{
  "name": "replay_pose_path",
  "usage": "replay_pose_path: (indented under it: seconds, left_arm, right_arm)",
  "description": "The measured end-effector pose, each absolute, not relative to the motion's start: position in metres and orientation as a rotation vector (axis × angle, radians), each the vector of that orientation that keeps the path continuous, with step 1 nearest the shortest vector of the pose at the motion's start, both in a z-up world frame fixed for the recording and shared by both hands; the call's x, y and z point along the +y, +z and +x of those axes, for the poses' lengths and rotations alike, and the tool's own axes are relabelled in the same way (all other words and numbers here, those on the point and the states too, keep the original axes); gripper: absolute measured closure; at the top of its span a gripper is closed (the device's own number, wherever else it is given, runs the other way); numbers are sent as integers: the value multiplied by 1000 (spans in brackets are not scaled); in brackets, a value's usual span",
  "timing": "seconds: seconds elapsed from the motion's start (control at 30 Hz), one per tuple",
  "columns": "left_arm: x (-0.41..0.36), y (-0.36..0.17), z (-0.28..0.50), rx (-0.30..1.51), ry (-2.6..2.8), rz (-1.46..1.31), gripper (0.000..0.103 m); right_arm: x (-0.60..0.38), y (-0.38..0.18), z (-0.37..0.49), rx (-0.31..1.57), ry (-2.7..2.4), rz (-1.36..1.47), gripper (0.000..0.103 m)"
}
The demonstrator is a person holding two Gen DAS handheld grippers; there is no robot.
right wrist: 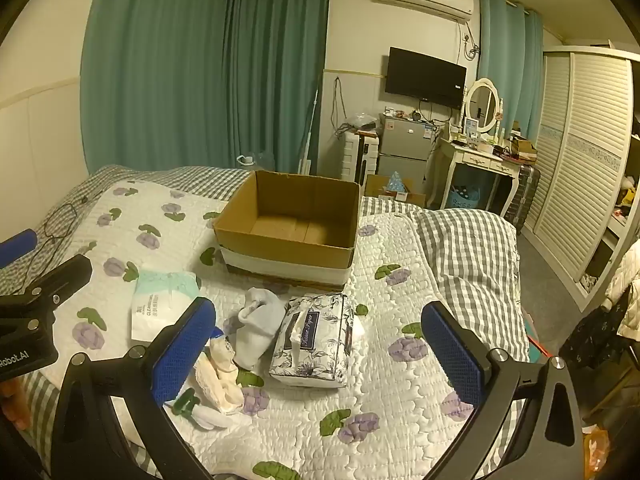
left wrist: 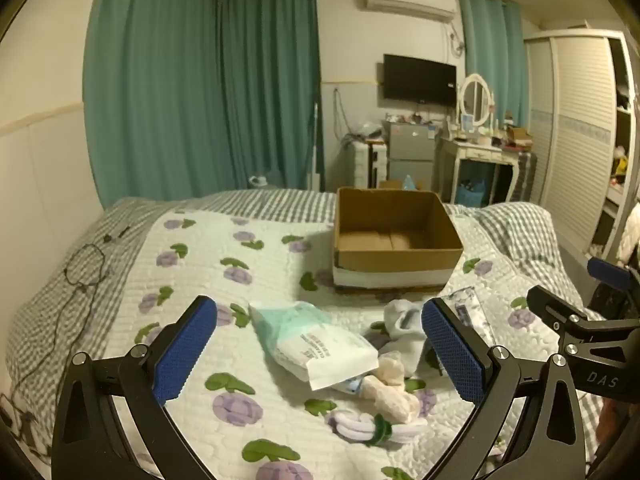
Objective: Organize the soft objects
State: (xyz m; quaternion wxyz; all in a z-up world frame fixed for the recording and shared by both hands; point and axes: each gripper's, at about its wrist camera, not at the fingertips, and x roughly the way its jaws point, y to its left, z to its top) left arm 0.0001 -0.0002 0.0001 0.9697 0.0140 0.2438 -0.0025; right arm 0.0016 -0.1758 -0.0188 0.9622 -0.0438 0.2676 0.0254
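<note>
Soft objects lie bunched on the bed's quilt just in front of the cardboard box: wipes pack, pale sock, tissue pack. The left tool and right tool hover level above them, facing the box, fingers spread wide, gripping nothing.

One cardboard box; one wipes pack; one tissue pack.

On the bed, box behind; wipes pack, socks, tissue pack left to right before it
</note>
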Motion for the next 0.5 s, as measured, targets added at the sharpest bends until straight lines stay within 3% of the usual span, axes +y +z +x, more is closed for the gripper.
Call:
replay_pose_path:
  seconds: [0.5]
  left_arm:
    - [0,0,0,493,-5,29,0]
  right_arm:
    - [-174,-17,-2,540,57,-89,0]
